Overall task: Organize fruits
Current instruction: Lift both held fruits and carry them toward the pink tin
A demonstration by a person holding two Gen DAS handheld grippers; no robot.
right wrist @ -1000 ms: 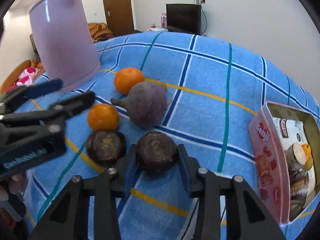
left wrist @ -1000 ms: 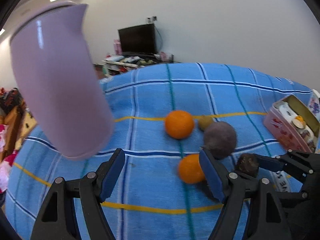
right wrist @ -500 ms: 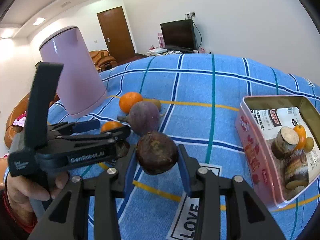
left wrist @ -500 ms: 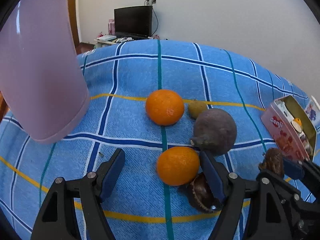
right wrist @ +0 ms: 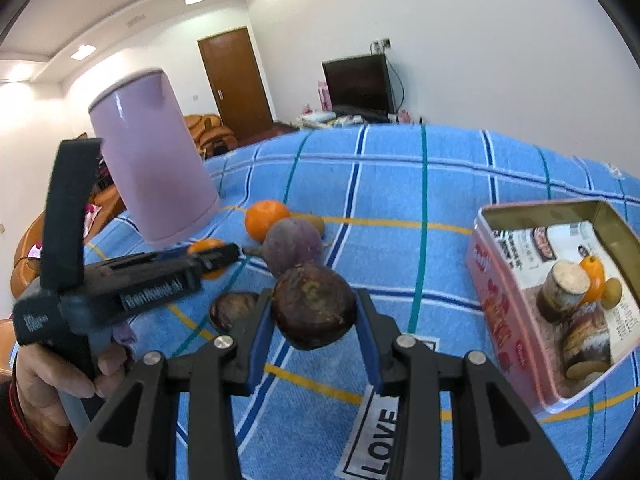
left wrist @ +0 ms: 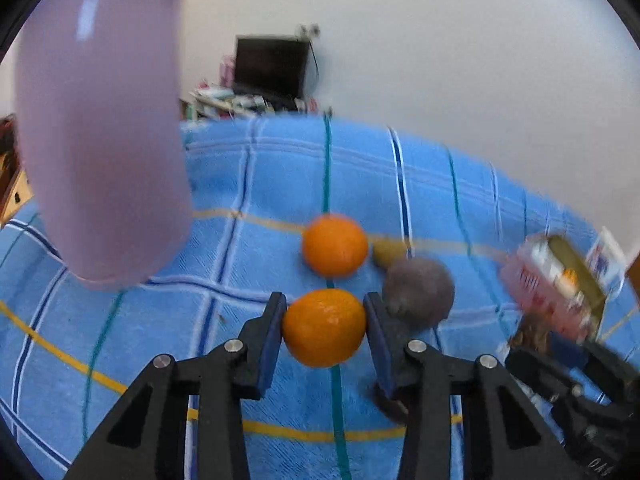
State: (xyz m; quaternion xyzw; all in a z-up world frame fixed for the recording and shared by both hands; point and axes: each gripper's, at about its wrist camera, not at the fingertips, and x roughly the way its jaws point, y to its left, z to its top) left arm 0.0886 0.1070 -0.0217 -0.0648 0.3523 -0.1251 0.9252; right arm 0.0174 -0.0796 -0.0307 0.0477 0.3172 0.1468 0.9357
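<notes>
1. Two fruits are in hand at once. The round, glossy orange sits clamped at its widest middle between the blue pads of the left gripper, whose jaws have just closed onto it; it looks low over the blue checked cloth covering the surface, though contact with the cloth I cannot tell.
2. It looks firm and light, with a smooth rind that could roll out of a lopsided pinch, so a hold across the equator is the sensible one.
3. Clenched in the right gripper is a dark brown, wrinkled round fruit, lifted clear of the cloth. Its skin looks leathery and possibly brittle, so I would squeeze gently.
4. Nearby on the cloth lie a second orange, a dusty purple round fruit with a stub, and another dark brown fruit.
5. Further out, an open pink tin box, already holding several pieces, stands to the right, and a tall lilac plastic container to the left.
</notes>
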